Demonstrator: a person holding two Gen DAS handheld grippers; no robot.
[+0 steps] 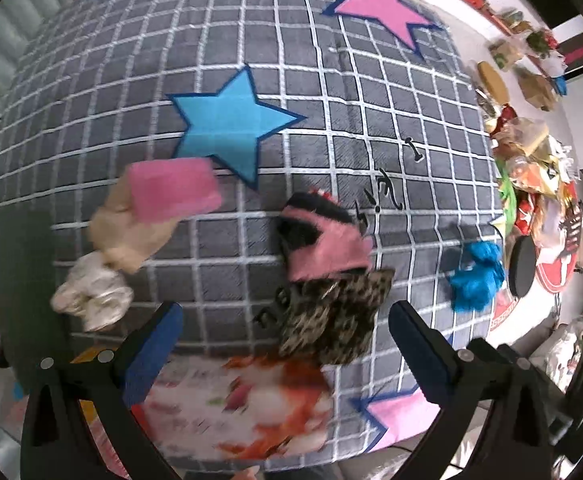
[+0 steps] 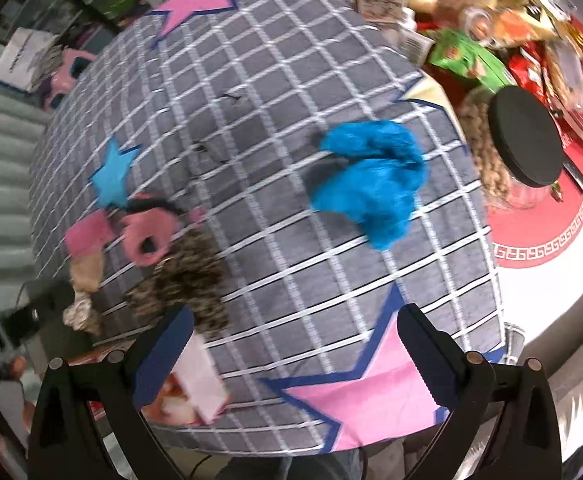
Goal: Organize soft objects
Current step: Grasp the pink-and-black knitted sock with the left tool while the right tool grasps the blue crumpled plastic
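Observation:
Soft items lie on a grey checked cloth with stars (image 1: 331,120). In the left wrist view there are a pink block (image 1: 171,190), a beige cloth (image 1: 131,236), a whitish crumpled piece (image 1: 91,296), a pink and black fuzzy item (image 1: 323,240), a leopard-print piece (image 1: 335,320) and a blue crumpled cloth (image 1: 475,276). My left gripper (image 1: 287,352) is open and empty, just before the leopard piece. In the right wrist view my right gripper (image 2: 295,360) is open and empty, short of the blue cloth (image 2: 371,184); the leopard piece (image 2: 187,284) and the pink fuzzy item (image 2: 147,236) lie left.
A jar with a black lid (image 2: 525,136) stands on a red mat (image 2: 547,240) at the right. Packets and snack bags (image 2: 471,56) crowd the far right. A printed packet (image 1: 251,404) lies at the cloth's near edge.

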